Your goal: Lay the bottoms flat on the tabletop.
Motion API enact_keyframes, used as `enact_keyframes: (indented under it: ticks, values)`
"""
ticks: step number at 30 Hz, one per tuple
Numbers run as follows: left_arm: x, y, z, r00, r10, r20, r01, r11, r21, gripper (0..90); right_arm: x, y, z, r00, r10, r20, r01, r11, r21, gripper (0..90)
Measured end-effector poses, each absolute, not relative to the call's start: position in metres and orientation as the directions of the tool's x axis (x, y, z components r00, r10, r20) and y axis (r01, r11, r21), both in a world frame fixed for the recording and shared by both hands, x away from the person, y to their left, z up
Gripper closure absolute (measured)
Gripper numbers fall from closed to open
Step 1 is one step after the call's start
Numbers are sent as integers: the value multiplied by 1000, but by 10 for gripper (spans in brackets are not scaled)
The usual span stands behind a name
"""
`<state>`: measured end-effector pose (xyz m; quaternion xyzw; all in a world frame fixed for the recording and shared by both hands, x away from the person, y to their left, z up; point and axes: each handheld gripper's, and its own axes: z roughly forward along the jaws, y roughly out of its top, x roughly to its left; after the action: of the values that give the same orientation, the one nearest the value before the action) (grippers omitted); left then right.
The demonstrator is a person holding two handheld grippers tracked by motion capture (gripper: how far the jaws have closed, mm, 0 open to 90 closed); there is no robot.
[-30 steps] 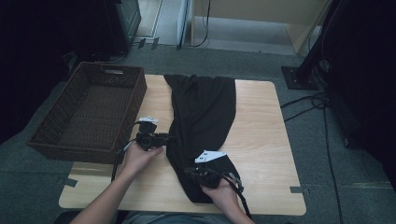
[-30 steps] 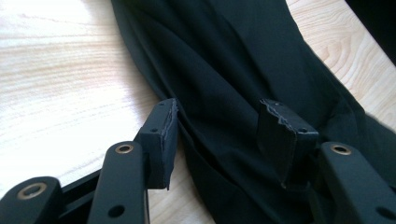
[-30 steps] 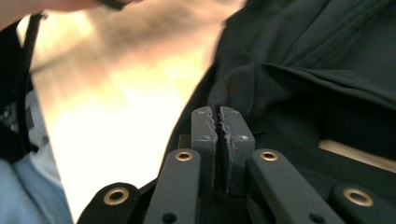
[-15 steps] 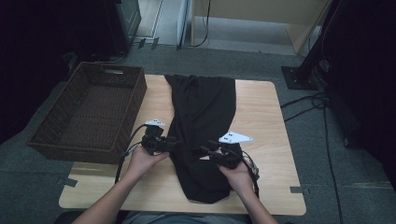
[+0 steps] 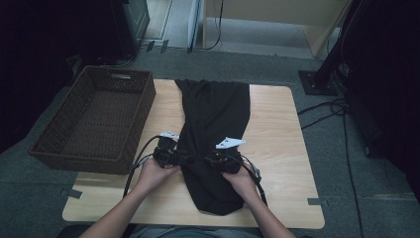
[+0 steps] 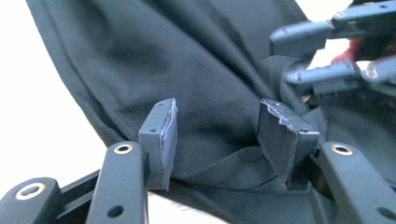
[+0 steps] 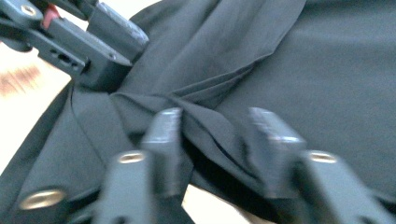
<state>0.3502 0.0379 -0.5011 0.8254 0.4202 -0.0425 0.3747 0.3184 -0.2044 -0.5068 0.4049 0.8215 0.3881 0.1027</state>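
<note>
A black garment (image 5: 215, 114) lies lengthwise down the middle of the wooden table (image 5: 277, 129), its near end bunched. My left gripper (image 5: 189, 158) is at the garment's left edge and points right. In the left gripper view it (image 6: 217, 121) stands open, with cloth (image 6: 215, 70) behind the pads and a fold low between them. My right gripper (image 5: 209, 159) faces it from the right, close by. In the right gripper view its jaws (image 7: 215, 135) have just been closing around a raised ridge of cloth (image 7: 205, 126); a gap still shows. The left gripper (image 7: 116, 42) appears at upper left there.
A dark wicker basket (image 5: 143, 106) stands on the table's left side, right beside the left hand. Bare wood (image 5: 282, 163) lies to the right of the garment. Cables trail from both grippers toward the table's near edge, and more cables (image 5: 322, 111) lie on the floor at right.
The right hand has moved from the garment's near end away from the person, up to face the left gripper. The left gripper has hardly shifted.
</note>
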Motion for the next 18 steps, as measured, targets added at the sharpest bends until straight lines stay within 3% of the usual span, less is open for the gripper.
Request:
enact_keyframes:
  ticks: [2, 3, 10, 13, 15, 18]
  values:
    - [350, 40, -503, 651, 665, -365, 714, -375, 591, 490, 318, -204, -509, -650, 749, 129, 596, 396, 699, 869]
    - [351, 43, -503, 653, 668, -358, 710, -376, 595, 491, 318, -205, -509, -645, 753, 135, 607, 397, 688, 883]
    - [354, 50, -504, 661, 696, -280, 677, -392, 623, 557, 309, -244, -490, -593, 783, 189, 640, 316, 701, 889]
    - [357, 53, -503, 650, 713, -265, 678, -386, 626, 555, 307, -256, -484, -578, 791, 200, 643, 291, 709, 890]
    - [358, 57, -503, 630, 752, -194, 665, -394, 634, 506, 305, -261, -482, -564, 805, 184, 640, 285, 714, 890]
    - [365, 64, -502, 583, 764, -275, 721, -332, 608, 508, 305, -273, -478, -523, 833, 181, 643, 246, 726, 889]
